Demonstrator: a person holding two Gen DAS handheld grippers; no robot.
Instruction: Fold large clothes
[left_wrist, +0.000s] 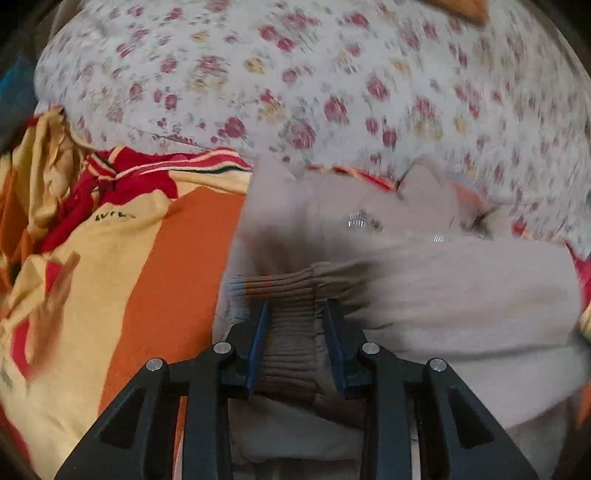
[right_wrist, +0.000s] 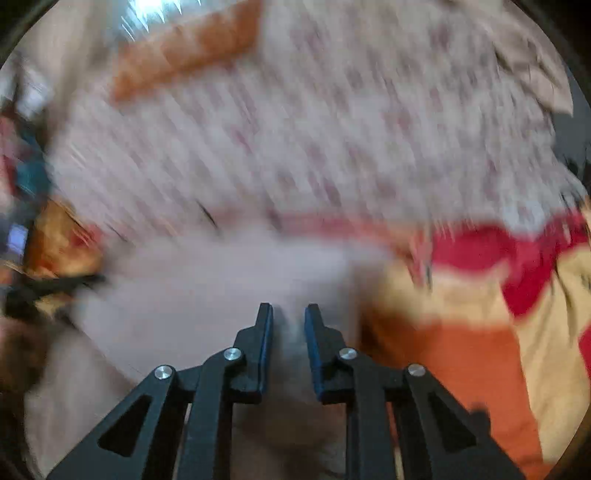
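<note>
A pale beige garment (left_wrist: 443, 295) lies spread on a bed, and its darker ribbed knit band (left_wrist: 291, 332) runs up between the two fingers of the left gripper (left_wrist: 295, 306). That gripper's blue-lined jaws are clamped on the ribbed band, with the cloth bunched between them. Small silvery patches on the garment show farther out, too blurred to identify.

In the right wrist view the right gripper (right_wrist: 289, 310) points down at the same beige garment (right_wrist: 207, 280). Its jaws stand close together with a narrow gap, and pale fabric shows in that gap; the blur makes it impossible to tell whether the pads grip it.

Under the garment and to one side lies a blanket (left_wrist: 122, 266) in orange, yellow and red blocks. Beyond both stretches a white sheet with red and tan flowers (left_wrist: 295, 81). An orange shape (right_wrist: 184, 48) sits at the far edge of the sheet. No containers are visible
</note>
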